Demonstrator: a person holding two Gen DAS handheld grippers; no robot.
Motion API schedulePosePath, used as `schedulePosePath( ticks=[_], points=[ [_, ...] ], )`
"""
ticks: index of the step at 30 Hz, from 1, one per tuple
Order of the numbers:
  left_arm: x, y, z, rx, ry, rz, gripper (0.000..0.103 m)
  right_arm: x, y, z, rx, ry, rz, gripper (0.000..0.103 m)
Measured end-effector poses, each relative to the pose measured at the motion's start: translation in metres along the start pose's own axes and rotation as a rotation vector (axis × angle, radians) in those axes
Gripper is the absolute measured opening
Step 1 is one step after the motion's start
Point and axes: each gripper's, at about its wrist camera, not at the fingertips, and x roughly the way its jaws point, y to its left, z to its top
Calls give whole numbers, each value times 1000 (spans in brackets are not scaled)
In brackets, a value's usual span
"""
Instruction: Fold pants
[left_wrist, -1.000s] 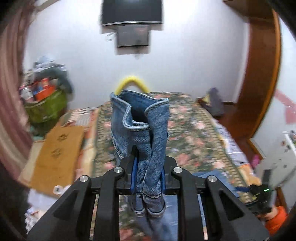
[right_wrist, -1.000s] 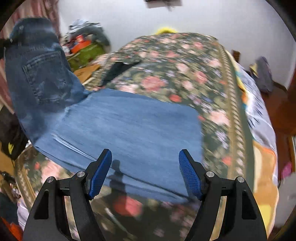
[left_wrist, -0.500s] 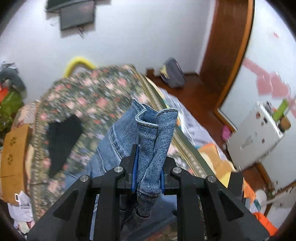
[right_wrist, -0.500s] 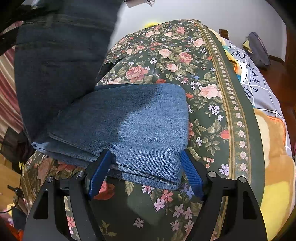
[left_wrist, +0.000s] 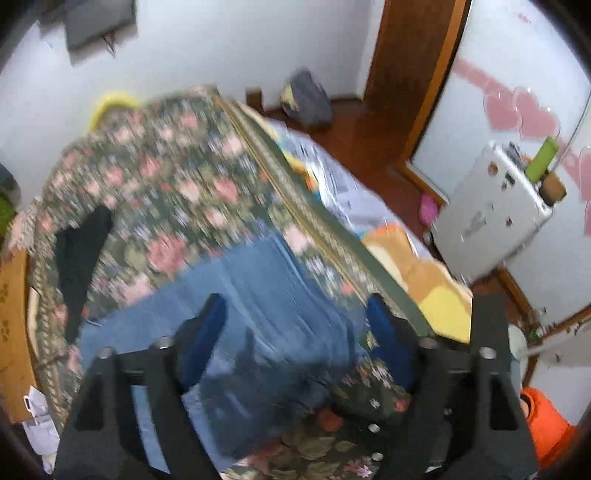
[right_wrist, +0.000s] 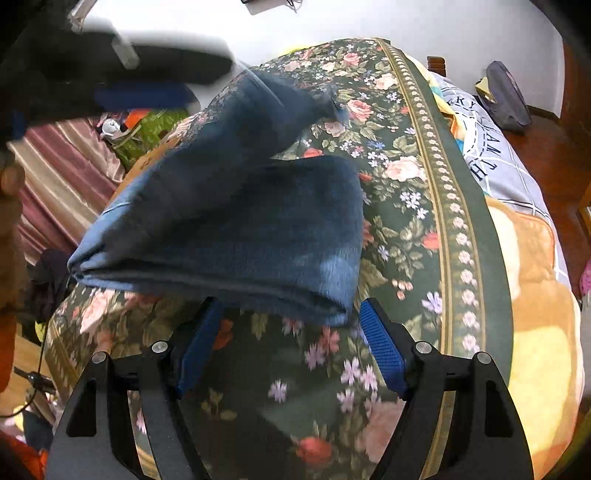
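Lying folded on the floral bedspread, the jeans rest free; left claw and right claw gape apart

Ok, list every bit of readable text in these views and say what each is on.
"RY" and "AM": partial dark letters curving on the grey checked sheet beside the floral bedspread; the rest is cut off.
Jeans: no label visible.
Left wrist view: too blurred to read.

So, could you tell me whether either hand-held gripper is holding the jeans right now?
Neither: the left hand-held gripper and right hand-held gripper are open, jeans free.
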Motion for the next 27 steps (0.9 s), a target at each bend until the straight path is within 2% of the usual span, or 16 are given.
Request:
schedulePosePath(
  ticks=[2, 5, 11, 15, 17, 23, 25, 27],
  points=[
    [-13, 12, 3, -3, -42, 21, 90, -2, 3, -1, -1, -1, 7, 75],
    [-19, 46, 9, -23, -67, 114, 92, -3, 8, 0, -3, -2, 20, 75],
    [5, 146, 8, -154, 3, 226, 92, 4, 24, 8, -28, 4, 41, 75],
    [34, 199, 0, -172, 74, 311, 92, 18, 34, 12, -49, 39, 52, 75],
    [55, 219, -8, -174, 125, 339, 92, 24, 38, 15, -58, 52, 37, 79],
    [120, 267, -51, -188, 330, 391, 94, 32, 38, 22, -53, 60, -8, 81],
    [123, 277, -67, -203, 324, 335, 94, 33, 36, 27, -42, 58, -15, 81],
    [111, 282, -78, -208, 311, 317, 94, 32, 35, 30, -40, 55, -23, 81]
  ],
)
